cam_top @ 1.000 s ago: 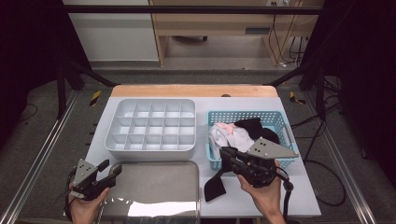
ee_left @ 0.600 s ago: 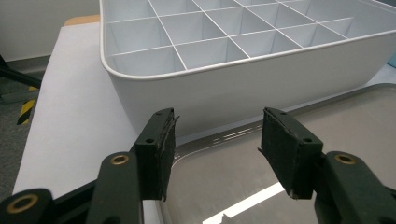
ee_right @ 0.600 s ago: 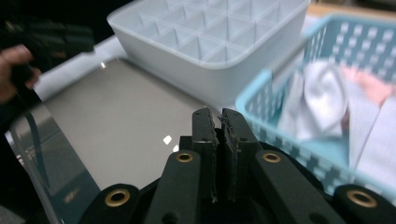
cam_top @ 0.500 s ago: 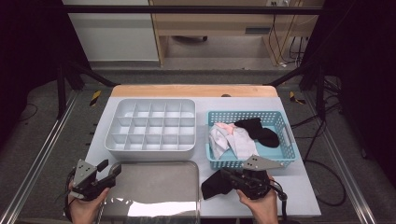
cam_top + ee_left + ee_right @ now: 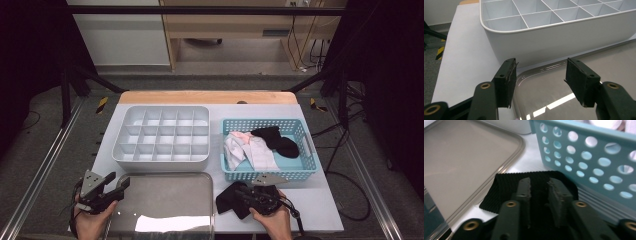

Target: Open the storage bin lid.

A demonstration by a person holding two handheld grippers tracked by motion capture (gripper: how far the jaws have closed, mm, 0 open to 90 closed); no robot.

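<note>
Blue basket point(image 5: 300, 172) holding socks point(image 5: 275, 140), divided organizer point(image 5: 162, 160)

Sock point(image 5: 231, 198) between tray point(image 5: 165, 200) and basket point(image 5: 270, 172)

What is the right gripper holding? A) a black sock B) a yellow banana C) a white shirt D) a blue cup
A: in the right gripper view, the right gripper has its jaws pinched on a ribbed black sock lying on the table beside the blue basket.

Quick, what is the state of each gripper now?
Left gripper: open, holding nothing, above the tray corner.
Right gripper: closed on the black sock.
</note>
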